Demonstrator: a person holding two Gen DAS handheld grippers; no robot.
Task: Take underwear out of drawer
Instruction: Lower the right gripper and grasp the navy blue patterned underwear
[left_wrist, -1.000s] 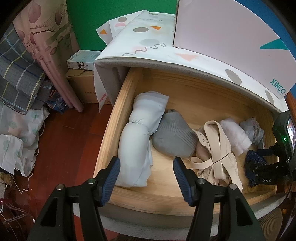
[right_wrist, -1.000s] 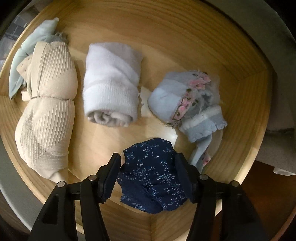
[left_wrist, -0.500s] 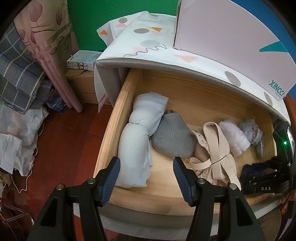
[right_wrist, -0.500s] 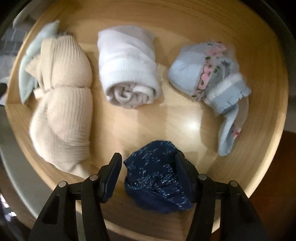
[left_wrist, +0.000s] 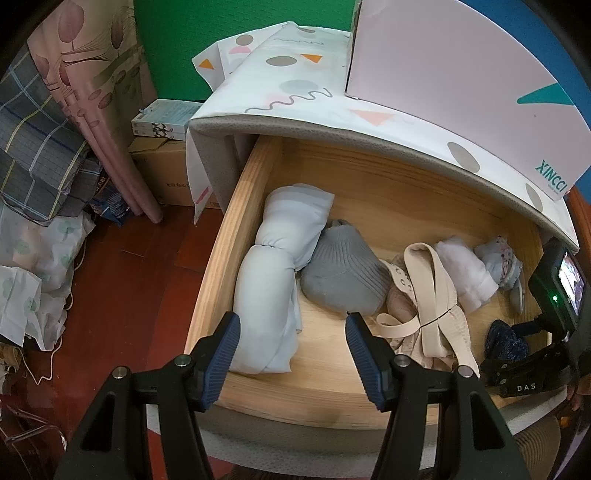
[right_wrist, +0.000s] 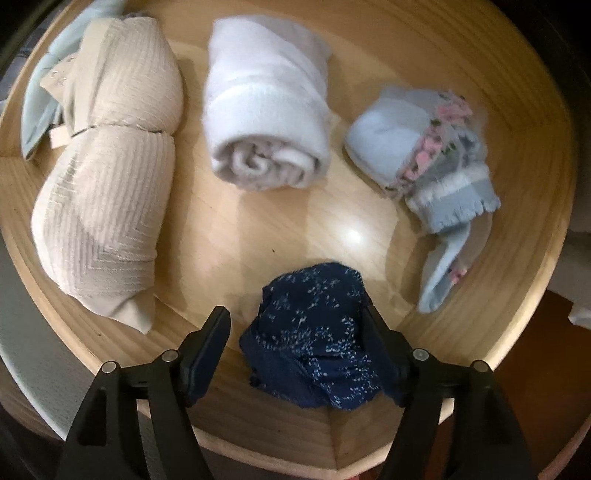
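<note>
— Underwear (right_wrist: 314, 332)? Navy, bunched in the drawer (right_wrist: 461, 435) front right corner, between the right gripper (right_wrist: 295, 332) fingers — spread, only right finger touching.
— Left gripper (left_wrist: 291, 354)?
— Spread wide, empty, over the drawer's front edge.

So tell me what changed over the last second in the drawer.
The right gripper has pulled up and back from the drawer floor, the navy underwear between its fingers coming with it, touching only the right finger; grip unclear. The left gripper stayed open above the drawer's front edge. The rolled clothes haven't moved.
</note>
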